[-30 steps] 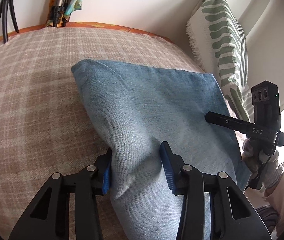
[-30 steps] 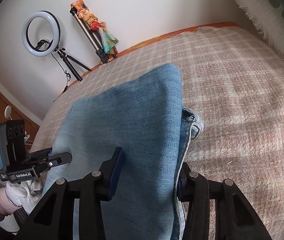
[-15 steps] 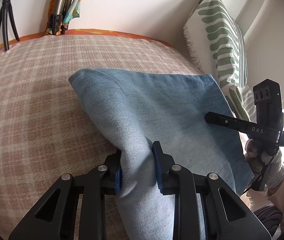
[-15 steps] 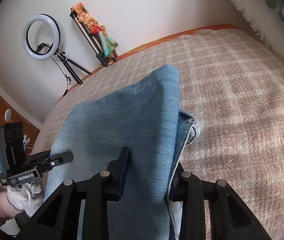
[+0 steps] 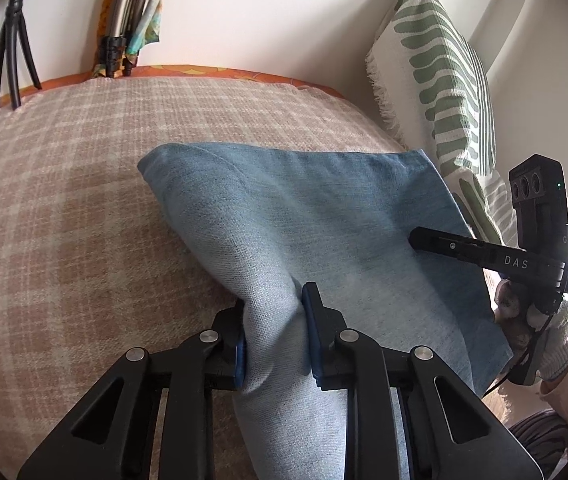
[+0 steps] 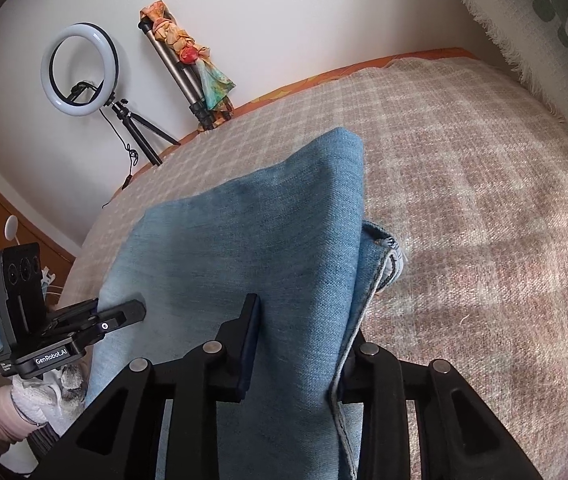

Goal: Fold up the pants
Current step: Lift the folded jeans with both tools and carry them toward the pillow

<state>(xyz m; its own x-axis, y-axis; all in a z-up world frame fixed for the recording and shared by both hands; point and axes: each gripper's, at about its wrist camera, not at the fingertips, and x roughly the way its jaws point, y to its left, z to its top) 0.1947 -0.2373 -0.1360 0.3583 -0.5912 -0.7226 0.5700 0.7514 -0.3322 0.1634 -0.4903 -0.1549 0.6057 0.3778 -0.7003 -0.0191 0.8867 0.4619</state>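
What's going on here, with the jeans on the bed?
A person is folding blue denim pants on a bed covered by a plaid blanket, holding a gripper in each hand. The left gripper has just been closing and now pinches a bunched fold of denim at the near edge. The right gripper has done the same on the other side. The pants are already folded over, and both near corners are clamped.

plaid bed, folded jeans, pillow
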